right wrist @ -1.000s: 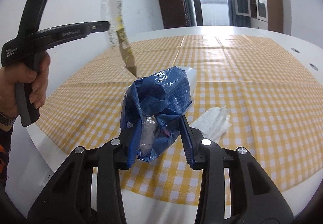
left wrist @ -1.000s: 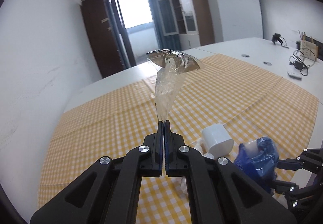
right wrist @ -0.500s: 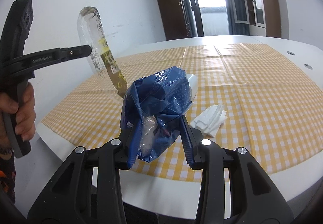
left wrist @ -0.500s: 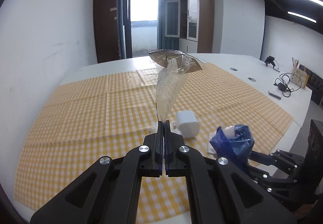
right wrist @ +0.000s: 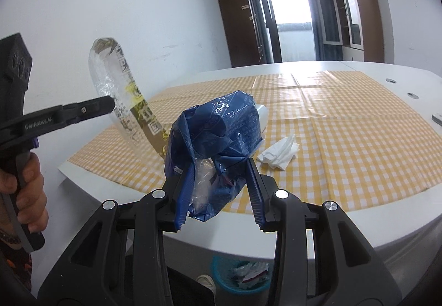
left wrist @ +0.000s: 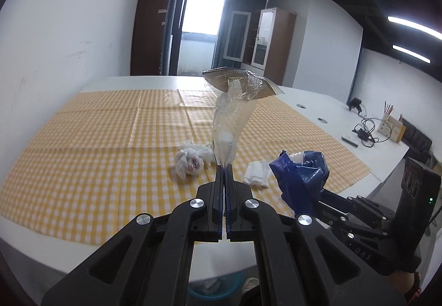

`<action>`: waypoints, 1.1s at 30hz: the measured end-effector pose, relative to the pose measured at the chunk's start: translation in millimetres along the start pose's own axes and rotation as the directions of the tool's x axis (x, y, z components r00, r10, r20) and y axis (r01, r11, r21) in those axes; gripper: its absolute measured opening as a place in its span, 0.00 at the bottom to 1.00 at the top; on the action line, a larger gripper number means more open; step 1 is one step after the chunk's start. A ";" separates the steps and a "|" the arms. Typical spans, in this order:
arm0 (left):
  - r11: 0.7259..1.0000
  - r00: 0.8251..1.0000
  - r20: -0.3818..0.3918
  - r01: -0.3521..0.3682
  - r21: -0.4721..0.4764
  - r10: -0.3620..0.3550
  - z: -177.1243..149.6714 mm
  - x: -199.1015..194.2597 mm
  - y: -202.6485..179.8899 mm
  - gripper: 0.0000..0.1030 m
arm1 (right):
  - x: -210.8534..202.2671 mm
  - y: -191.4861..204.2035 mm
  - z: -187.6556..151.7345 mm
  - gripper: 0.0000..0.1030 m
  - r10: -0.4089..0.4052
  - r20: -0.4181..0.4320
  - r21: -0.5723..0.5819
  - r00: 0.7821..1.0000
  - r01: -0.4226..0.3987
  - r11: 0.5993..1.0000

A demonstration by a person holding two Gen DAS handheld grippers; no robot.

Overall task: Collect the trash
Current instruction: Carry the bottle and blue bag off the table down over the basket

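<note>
In the left wrist view our left gripper (left wrist: 224,168) sits at lower centre with its jaws pressed together on the bottom edge of a clear plastic wrapper (left wrist: 233,112), which stands up from the fingertips to the middle of the frame. At the lower right of that view our right gripper (left wrist: 309,195) is clamped around a crumpled blue plastic bag (left wrist: 301,176).

From the right wrist view the blue plastic bag (right wrist: 218,134) fills the centre, squeezed between the two fingers, while the left gripper (right wrist: 109,104) reaches in from the left edge holding the clear plastic wrapper (right wrist: 124,101) tilted up toward the upper left.

Compared with half a second ago, both views have pulled back from the checked tablecloth (left wrist: 96,145): the near white edge of the table (right wrist: 304,237) now crosses the lower part of each frame. A blue bin (right wrist: 237,272) with scraps inside has come into sight at the bottom centre of the right wrist view, below the table edge; it was not visible before. In the left wrist view a crumpled white bag with red marks (left wrist: 190,161) now shows left of centre on the cloth, and a white tissue (left wrist: 257,173) lies just right of the fingertips. The wrapper and bag remain gripped as they were.
</note>
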State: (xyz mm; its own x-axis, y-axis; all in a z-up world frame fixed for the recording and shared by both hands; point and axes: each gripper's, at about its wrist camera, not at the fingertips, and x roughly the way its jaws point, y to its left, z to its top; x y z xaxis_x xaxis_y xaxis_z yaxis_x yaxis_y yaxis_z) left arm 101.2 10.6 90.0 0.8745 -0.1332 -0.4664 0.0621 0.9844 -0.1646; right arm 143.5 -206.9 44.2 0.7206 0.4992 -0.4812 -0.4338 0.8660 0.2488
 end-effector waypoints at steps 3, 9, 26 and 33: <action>0.999 1.000 0.012 0.029 -0.037 -0.028 -17.2 -14.6 -0.6 0.00 | -13.6 3.6 -11.3 0.34 -0.004 0.005 -0.018 1.000 0.004 1.000; 0.997 0.998 0.016 0.062 -0.044 -0.061 -49.7 -40.6 -4.9 0.00 | -32.1 4.1 -35.5 0.34 0.003 -0.006 -0.025 1.000 -0.004 1.000; 0.992 0.990 -0.105 0.084 -0.092 -0.094 -146.1 -40.9 1.6 0.00 | -34.7 11.2 -123.3 0.34 0.002 -0.156 -0.040 0.988 -0.009 0.999; 0.993 0.979 -0.183 0.076 -0.091 -0.092 -182.0 -13.1 4.3 0.00 | -6.1 8.9 -157.8 0.34 -0.020 -0.258 -0.043 0.966 0.009 0.999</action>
State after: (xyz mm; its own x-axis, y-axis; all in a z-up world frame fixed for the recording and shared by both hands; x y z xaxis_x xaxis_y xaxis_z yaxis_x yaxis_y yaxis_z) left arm 2.5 -4.3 -62.8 0.7620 -0.2419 -0.6007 0.0848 0.9569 -0.2778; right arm 49.9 -206.9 -83.2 0.5654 0.4572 -0.6866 -0.4501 0.8685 0.2077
